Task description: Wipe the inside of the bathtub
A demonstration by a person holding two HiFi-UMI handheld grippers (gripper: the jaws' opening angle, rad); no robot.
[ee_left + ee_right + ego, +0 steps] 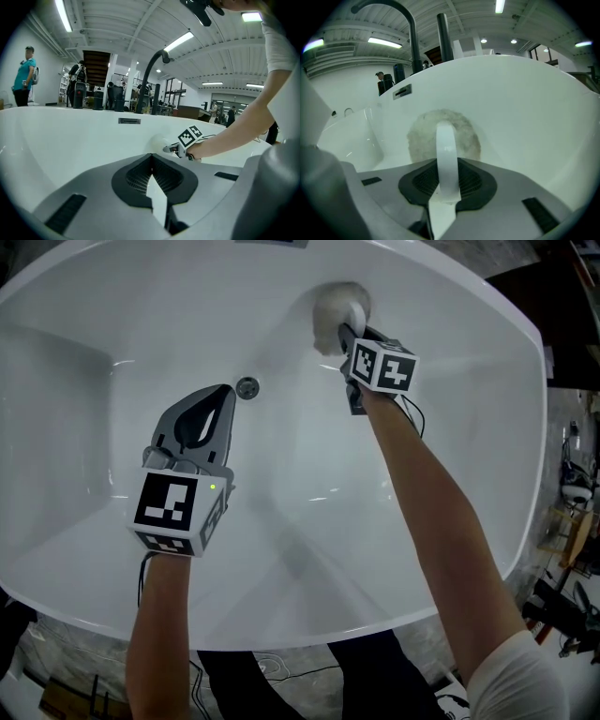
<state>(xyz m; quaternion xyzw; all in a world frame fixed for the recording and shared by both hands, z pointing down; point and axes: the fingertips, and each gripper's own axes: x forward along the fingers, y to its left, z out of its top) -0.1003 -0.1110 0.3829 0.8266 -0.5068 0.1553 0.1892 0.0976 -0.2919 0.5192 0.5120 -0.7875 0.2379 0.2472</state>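
Observation:
The white bathtub (103, 306) fills the head view. A round fluffy white wiping pad (332, 311) lies against the far inner wall, and my right gripper (346, 331) is shut on its white handle strap (445, 150). In the right gripper view the pad (421, 135) sits flat on the tub wall just beyond the jaws of the right gripper (443, 165). My left gripper (224, 391) hovers over the tub floor beside the drain (247, 386), shut with nothing in it. The left gripper view shows its closed jaw tips (151, 157) pointing toward the pad (157, 141).
A black curved faucet (153, 70) rises behind the far rim, above an overflow slot (129, 121). People stand in the room beyond the tub. Cables and equipment lie on the floor at the right (572, 521).

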